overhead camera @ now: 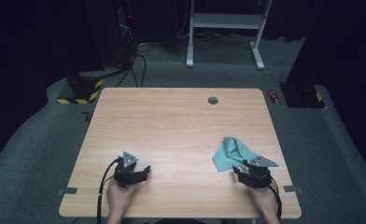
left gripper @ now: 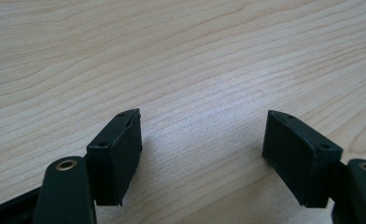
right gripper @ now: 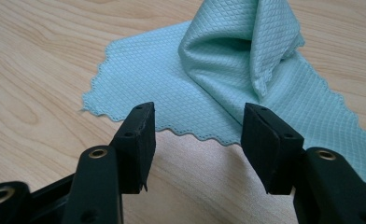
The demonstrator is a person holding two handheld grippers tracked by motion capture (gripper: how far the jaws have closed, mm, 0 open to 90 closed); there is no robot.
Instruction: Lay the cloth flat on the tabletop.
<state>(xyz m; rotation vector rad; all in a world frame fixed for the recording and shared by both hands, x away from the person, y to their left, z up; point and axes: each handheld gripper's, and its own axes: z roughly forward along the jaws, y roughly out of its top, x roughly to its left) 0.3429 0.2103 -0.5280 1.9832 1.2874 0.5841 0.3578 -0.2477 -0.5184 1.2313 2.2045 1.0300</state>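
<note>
Down at the lower right of the high view, the right gripper (overhead camera: 241, 171) is resting on the wooden table (overhead camera: 172, 126) with its jaws standing wide, and in the right gripper view the scalloped near edge of the teal cloth (right gripper: 228, 79) is lying just beyond the jaw tips, nothing being pinched between them. That cloth is sitting partly flat and partly bunched into a raised fold toward the upper right of that view. At the lower left of the high view, the left gripper (overhead camera: 141, 173) is likewise lying on the table with its jaws spread wide over bare wood.
</note>
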